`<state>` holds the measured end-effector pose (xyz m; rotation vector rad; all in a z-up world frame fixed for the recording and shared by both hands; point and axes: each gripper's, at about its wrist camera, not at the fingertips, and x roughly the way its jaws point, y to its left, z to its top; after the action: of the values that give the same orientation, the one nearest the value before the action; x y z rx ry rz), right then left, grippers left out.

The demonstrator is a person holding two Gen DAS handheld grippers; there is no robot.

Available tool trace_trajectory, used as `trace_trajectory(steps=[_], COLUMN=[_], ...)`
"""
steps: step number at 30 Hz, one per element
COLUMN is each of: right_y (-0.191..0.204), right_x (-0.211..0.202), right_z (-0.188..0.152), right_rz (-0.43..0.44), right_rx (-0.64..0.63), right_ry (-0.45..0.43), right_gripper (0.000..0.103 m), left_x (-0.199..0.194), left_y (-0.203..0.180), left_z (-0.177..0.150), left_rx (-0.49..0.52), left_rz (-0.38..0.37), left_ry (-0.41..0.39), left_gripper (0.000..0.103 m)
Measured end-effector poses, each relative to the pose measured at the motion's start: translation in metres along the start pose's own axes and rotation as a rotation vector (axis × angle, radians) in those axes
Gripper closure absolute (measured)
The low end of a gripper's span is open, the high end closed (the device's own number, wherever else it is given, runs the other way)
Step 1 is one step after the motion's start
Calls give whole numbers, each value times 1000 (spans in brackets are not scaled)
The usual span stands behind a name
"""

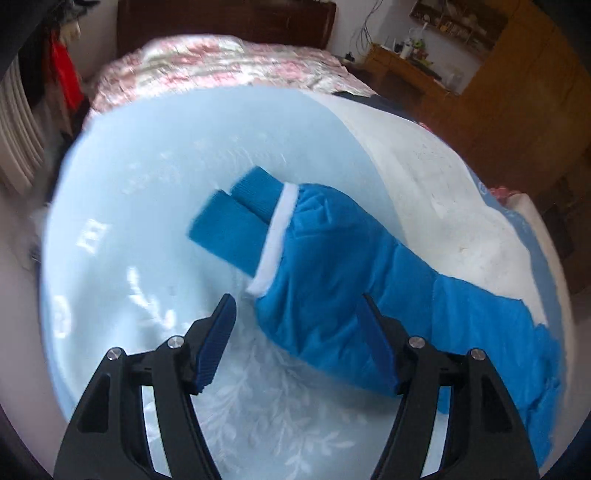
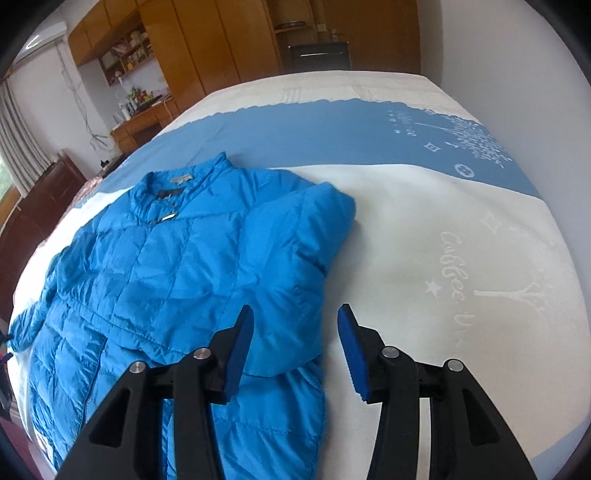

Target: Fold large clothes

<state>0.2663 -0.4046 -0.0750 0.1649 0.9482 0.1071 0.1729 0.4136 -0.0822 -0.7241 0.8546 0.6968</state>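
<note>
A bright blue puffer jacket (image 2: 155,266) lies front-up on the bed, collar toward the far side. One sleeve is folded across its chest (image 2: 295,258). In the left wrist view the other sleeve (image 1: 332,280) stretches out flat, ending in a white band and a ribbed blue cuff (image 1: 236,218). My left gripper (image 1: 299,321) is open and empty, hovering just above this sleeve near the cuff. My right gripper (image 2: 295,332) is open and empty, above the jacket's edge beside the folded sleeve.
The bed sheet is pale blue and white (image 2: 424,240) with printed patterns. A floral quilt (image 1: 221,62) lies at the bed's head by a dark headboard (image 1: 229,18). Wooden wardrobes (image 2: 221,44) and a desk (image 2: 140,122) stand beyond the bed.
</note>
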Motion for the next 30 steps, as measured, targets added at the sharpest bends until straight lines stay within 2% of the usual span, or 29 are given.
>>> trace_trajectory(steps=[3,5,7,8,9,13,16,19,23,30], right_y=[2,2,2,2,1,2,3,6,11,12], right_x=[6,10,15,18,20,18,10,3,0,3], right_z=[-2,-3,-4,-5,-6,-6,-5,-4,-5,-7], right_rz=[-10,-16,-21,-22,-23,-22,-23,-31,-33,-18], right_rx=[-5,-3,-1,0,-1,-2,-8,-17,-31,-31], right_ry=[14,25,37,42,47,45,29,18,14,16], right_gripper=[55,55,56,56,55,56,56,56,56,55], left_x=[16,19,20,16,10,-12,-39,-75,-105,-140], left_y=[0,3,-1,-2,-2,-13,-41,-91,-168,-308], left_z=[-2,-3,1,1,1,-3,-13,-31,-68,-170], left_rx=[-8,2,9,15,10,26,89,202,370,686], left_rz=[-3,36,61,59,29,-5,-74,-156,-258,-483], left_ry=[3,-13,-34,-50,-58,-130,-208,-282,-322,-293], left_gripper=[41,50,70,76,84,88,89,89,90,90])
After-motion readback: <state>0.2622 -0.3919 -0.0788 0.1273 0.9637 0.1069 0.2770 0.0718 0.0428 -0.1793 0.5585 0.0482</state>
